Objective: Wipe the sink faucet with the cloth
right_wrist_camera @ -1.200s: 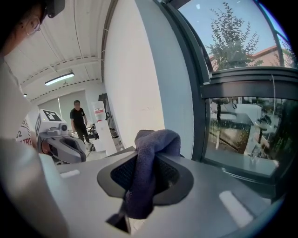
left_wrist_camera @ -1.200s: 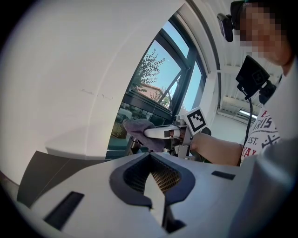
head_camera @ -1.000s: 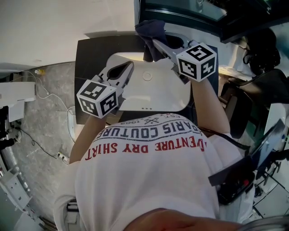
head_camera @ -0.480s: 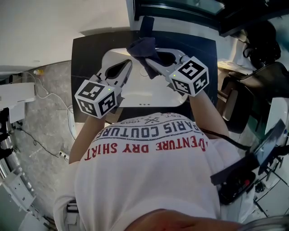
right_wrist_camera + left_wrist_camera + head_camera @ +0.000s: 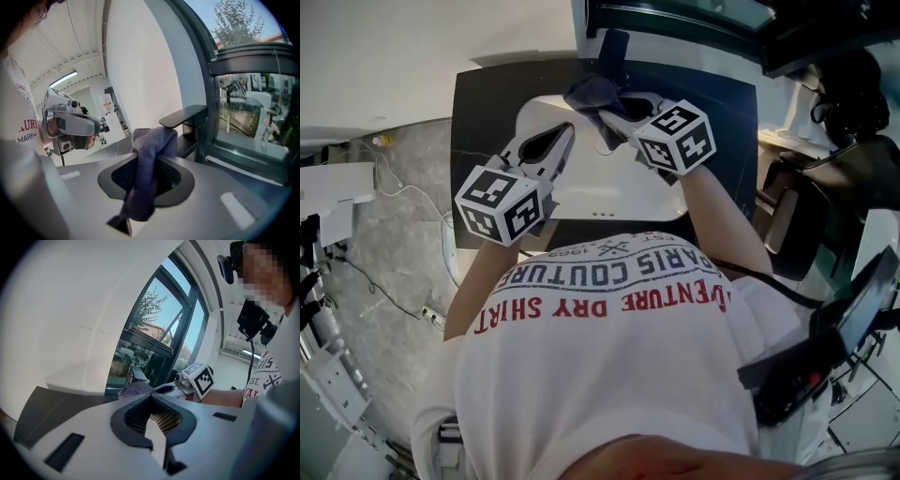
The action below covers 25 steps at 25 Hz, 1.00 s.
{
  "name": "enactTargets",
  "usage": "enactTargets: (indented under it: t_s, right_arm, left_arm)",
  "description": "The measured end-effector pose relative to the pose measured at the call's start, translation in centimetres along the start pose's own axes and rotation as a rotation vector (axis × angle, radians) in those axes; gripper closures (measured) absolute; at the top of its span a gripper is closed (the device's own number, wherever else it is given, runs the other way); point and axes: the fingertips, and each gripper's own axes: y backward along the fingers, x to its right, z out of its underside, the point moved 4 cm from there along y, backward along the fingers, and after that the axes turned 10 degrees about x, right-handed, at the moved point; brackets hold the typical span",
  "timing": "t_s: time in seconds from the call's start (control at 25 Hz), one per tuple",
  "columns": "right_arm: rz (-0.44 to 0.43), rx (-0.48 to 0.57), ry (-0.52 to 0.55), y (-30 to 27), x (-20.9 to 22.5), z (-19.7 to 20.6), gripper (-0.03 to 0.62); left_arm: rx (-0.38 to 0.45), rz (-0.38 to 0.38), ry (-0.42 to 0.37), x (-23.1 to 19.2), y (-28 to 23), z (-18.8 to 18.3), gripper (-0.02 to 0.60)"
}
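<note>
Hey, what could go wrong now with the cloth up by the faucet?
The dark blue cloth is only a bunched fold pinched in the right gripper; rubbing could tug it loose. Little cloth sticks out past the jaws, so they might knock the flat black faucet. The window glass close behind it could be hit too.

Soft, fuzzy nap on the cloth (image 5: 149,154). Smooth matt black, metal-like, on the faucet (image 5: 183,116). Glossy white, ceramic-like, in the sink (image 5: 609,187). Dark, faintly veined stone look on the surface (image 5: 483,114). Matt grey plastic, dark and ribbed inside, on left claw (image 5: 158,447) and right claw (image 5: 124,215).
</note>
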Motion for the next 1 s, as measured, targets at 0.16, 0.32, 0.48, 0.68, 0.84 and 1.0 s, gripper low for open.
enactTargets:
  t_s: [0.16, 0.32, 0.48, 0.68, 0.84, 1.0]
  right_arm:
    - [0.026, 0.008, -0.014, -0.2, 1.3, -0.5, 0.516]
    - [0.062, 0.026, -0.005, -0.7, 3.1, -1.4, 0.516]
    - [0.097, 0.045, -0.007, -1.0, 4.7, -2.1, 0.516]
    - [0.113, 0.049, -0.004, -1.4, 5.3, -2.5, 0.514]
    - [0.122, 0.056, -0.002, -1.3, 5.5, -2.6, 0.516]
    - [0.137, 0.070, -0.017, -0.9, 5.9, -2.4, 0.516]
  left_arm:
    - [-0.002, -0.004, 0.002, -0.2, 0.1, 0.0, 0.580]
    - [-0.008, -0.008, 0.001, -0.6, 0.0, -0.2, 0.580]
    - [-0.011, 0.001, -0.001, -0.6, -0.3, -0.4, 0.580]
    - [-0.018, 0.011, -0.005, -0.4, -0.5, -0.3, 0.580]
    - [-0.026, 0.022, -0.008, -0.3, -1.0, -0.4, 0.580]
    - [-0.031, 0.033, -0.012, -0.2, -1.2, -0.3, 0.580]
